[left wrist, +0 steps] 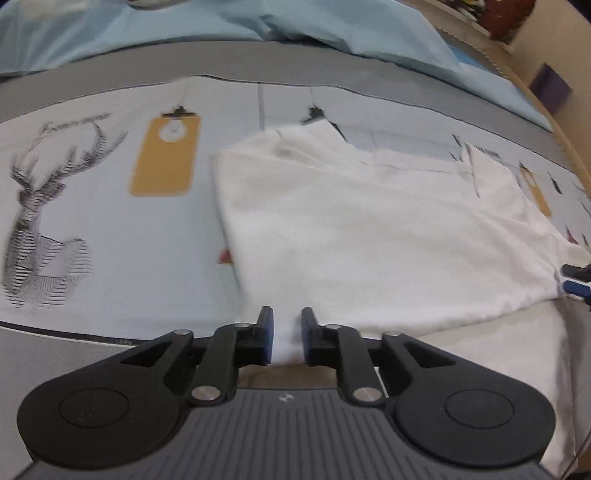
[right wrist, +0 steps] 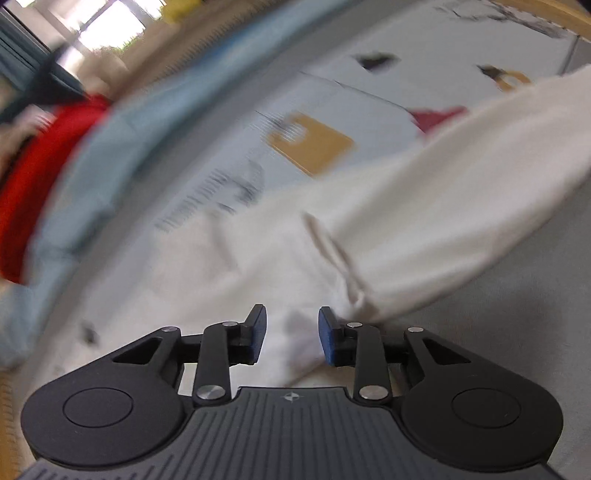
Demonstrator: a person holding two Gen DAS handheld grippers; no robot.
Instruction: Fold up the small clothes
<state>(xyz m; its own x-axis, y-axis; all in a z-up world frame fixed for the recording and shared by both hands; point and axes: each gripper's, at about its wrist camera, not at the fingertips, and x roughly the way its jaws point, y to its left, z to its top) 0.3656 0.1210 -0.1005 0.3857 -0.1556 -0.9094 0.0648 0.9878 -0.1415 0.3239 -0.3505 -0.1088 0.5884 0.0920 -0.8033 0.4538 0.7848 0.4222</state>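
Note:
A white garment [left wrist: 369,236] lies spread on a printed bed sheet [left wrist: 110,229], its left side folded to a straight edge. My left gripper [left wrist: 287,325] hovers over the garment's near hem. Its jaws stand a little apart, white cloth shows in the gap, and the pads do not visibly pinch it. In the right wrist view the same white garment [right wrist: 424,206] is blurred, with a bunched fold running toward the right finger. My right gripper [right wrist: 292,328] is open over the cloth, gripping nothing. Its blue tips [left wrist: 570,277] also show at the garment's right corner.
The sheet carries a deer drawing [left wrist: 40,206] and mustard tag prints [left wrist: 166,155]. A light blue cover [left wrist: 221,29] is bunched at the far side. A red item [right wrist: 33,177] lies beyond the blue cover. A wooden bed edge [left wrist: 535,96] curves along the right.

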